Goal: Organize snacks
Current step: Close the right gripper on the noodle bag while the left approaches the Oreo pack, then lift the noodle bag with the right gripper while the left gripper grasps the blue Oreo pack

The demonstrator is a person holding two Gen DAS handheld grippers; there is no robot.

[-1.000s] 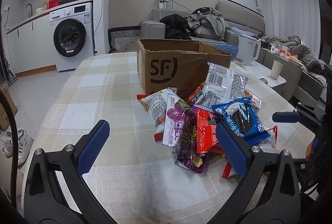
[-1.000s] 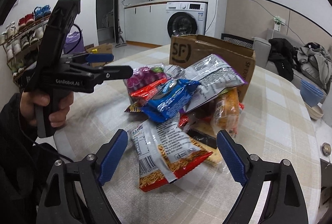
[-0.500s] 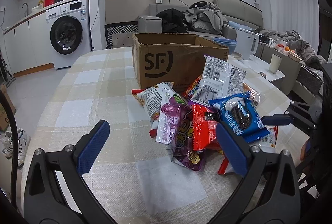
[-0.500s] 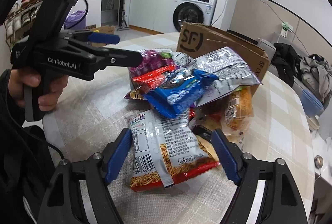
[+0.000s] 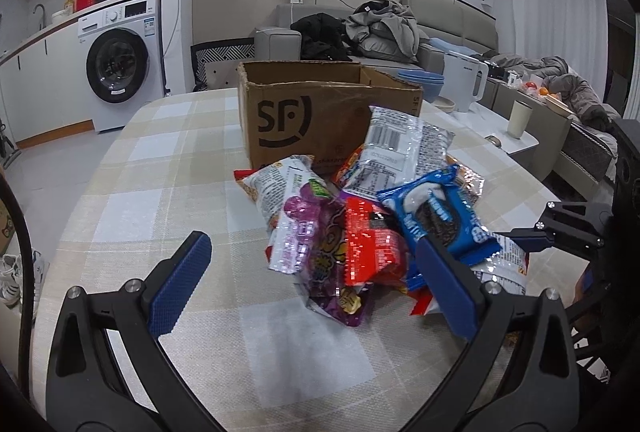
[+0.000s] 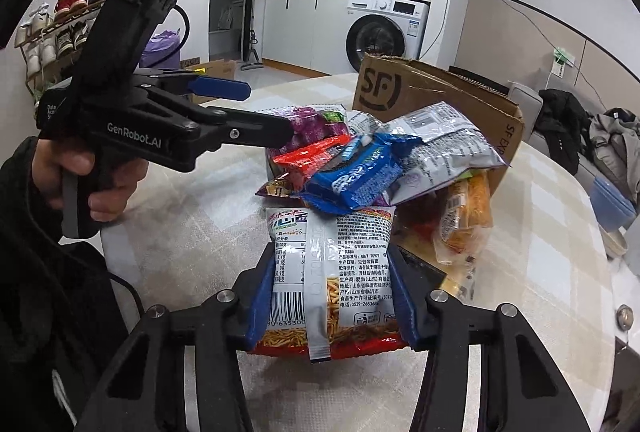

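The right gripper [image 6: 332, 290] is now closing on the noodle snack bag [image 6: 330, 272]: half a second ago its blue fingers [image 6: 262, 296] were standing wide on either side of the packet, and now both pads are pressing against the bag's two long edges. The bag is lying at the near edge of the snack pile [image 5: 372, 220], toward the tabletop's [image 5: 168, 200] near side, and looks to be resting on the cloth, not yet lifted. This suggests the first pick of the sorting is under way, with the cardboard box [image 5: 312, 112] behind the pile as the likely destination; that is a judgement, since nothing yet is going into it.

The left gripper [image 5: 316, 284] is hovering spread wide and holding nothing, its fingers framing the near side of the pile around the purple packet [image 5: 320, 248] and the red packet [image 5: 370, 244]. Over the last second it is drifting only slightly, so it appears to be waiting.

Much is hidden. The box's inside is not showing from either camera, so whether it already holds snacks cannot be told. The lower layers of the pile are covered by the blue cookie packet [image 6: 352, 176] and the silver bag [image 6: 444, 148], and the orange packet [image 6: 464, 220] is half tucked under them. In the left wrist view the noodle bag is mostly screened by the left gripper's own finger and the pile. How firmly the pads are biting the bag is also unclear, as its crinkled film is bulging between them.
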